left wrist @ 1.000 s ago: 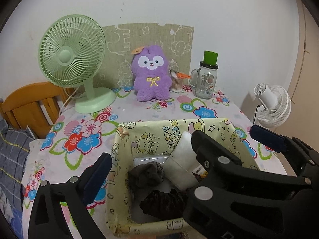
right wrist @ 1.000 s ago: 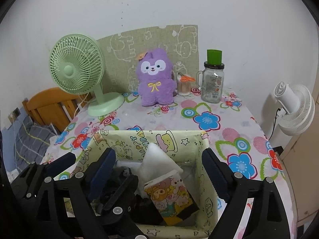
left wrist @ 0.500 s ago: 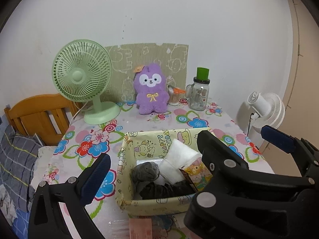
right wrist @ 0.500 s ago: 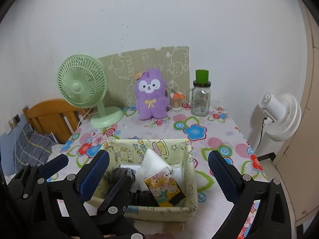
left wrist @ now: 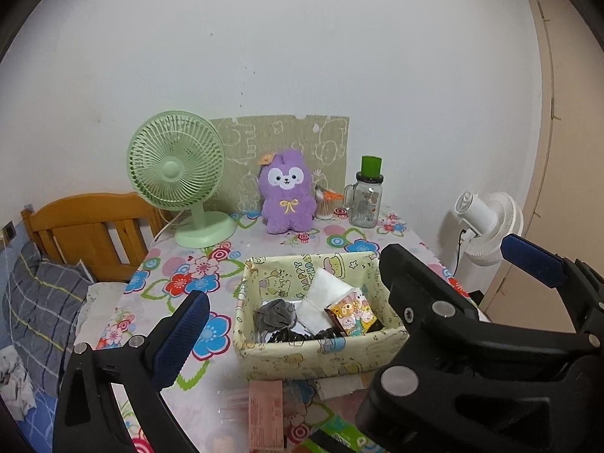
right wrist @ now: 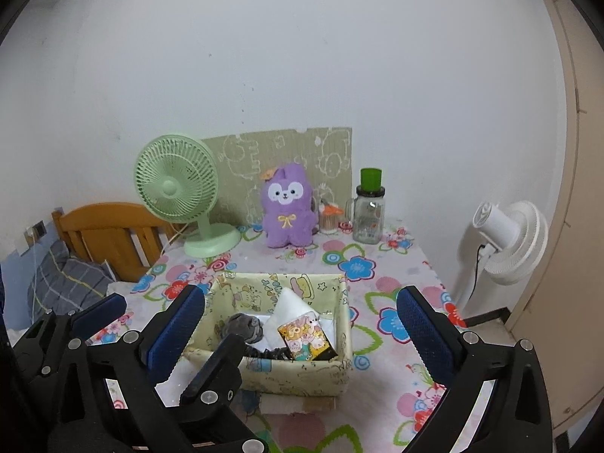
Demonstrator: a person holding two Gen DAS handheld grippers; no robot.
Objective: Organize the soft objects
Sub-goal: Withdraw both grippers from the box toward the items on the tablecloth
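A yellow fabric bin (right wrist: 302, 375) holds grey socks (right wrist: 243, 326), white cloth (right wrist: 292, 307) and a cartoon tissue pack (right wrist: 304, 339).

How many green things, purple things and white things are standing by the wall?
Green: 2, the desk fan and the jar's green cap
Purple: 1, the plush toy
White: 1, the floor fan
Total: 4

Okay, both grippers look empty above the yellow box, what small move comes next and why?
Probably reach the right gripper toward the purple plush toy: it stands outside the yellow box, which already holds socks and tissue packs, and both grippers are open and empty.
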